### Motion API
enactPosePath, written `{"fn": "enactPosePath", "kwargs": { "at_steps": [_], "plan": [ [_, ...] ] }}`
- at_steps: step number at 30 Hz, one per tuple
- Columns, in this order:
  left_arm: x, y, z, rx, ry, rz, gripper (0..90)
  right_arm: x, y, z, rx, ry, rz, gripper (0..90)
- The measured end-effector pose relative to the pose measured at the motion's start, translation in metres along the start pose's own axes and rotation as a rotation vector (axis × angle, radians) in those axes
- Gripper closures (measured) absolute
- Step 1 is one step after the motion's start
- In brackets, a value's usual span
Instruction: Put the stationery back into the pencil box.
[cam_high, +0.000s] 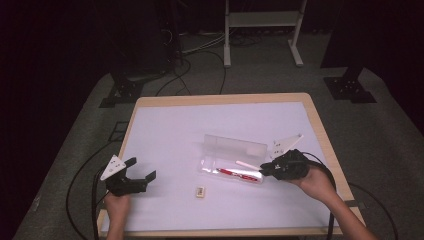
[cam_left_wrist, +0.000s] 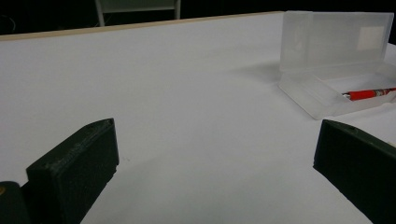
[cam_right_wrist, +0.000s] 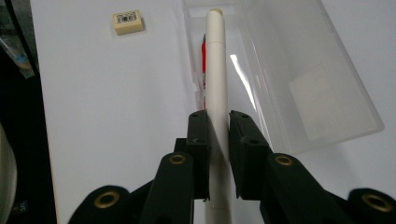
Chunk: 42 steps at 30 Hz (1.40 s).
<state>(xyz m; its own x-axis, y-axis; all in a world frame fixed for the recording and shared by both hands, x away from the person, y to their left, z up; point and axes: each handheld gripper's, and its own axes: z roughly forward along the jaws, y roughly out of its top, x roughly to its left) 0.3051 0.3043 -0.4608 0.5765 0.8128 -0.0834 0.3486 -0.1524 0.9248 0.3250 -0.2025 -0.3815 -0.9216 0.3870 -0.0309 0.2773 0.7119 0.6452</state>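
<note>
A clear plastic pencil case (cam_high: 233, 159) (cam_left_wrist: 327, 60) (cam_right_wrist: 299, 74) lies open in the middle of the white table top, its lid standing up. A red pen (cam_high: 237, 174) (cam_left_wrist: 369, 94) (cam_right_wrist: 203, 60) lies inside it. My right gripper (cam_high: 266, 168) (cam_right_wrist: 218, 121) is shut on a white pen (cam_high: 247, 164) (cam_right_wrist: 216, 70), which it holds over the case's right end, pointing along the tray. A small cream eraser (cam_high: 200, 191) (cam_right_wrist: 127, 22) lies in front of the case. My left gripper (cam_high: 141, 169) (cam_left_wrist: 215, 154) rests at the table's front left, open, with nothing between its jaws.
The white mat (cam_high: 165, 135) has a wooden rim (cam_high: 220, 99). Cables (cam_high: 80, 175) trail off the table's left and right sides. A white stand (cam_high: 262, 30) and dark equipment bases (cam_high: 350, 87) stand on the floor beyond the far edge.
</note>
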Motion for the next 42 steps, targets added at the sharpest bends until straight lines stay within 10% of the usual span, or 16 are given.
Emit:
{"fn": "enactPosePath", "kwargs": {
  "at_steps": [42],
  "plan": [
    [0.000, 0.000, 0.000, 0.000, -0.002, -0.001, 0.0, -0.008, 0.034, 0.024, 0.009, 0.031, -0.026, 78.1]
  ]
}}
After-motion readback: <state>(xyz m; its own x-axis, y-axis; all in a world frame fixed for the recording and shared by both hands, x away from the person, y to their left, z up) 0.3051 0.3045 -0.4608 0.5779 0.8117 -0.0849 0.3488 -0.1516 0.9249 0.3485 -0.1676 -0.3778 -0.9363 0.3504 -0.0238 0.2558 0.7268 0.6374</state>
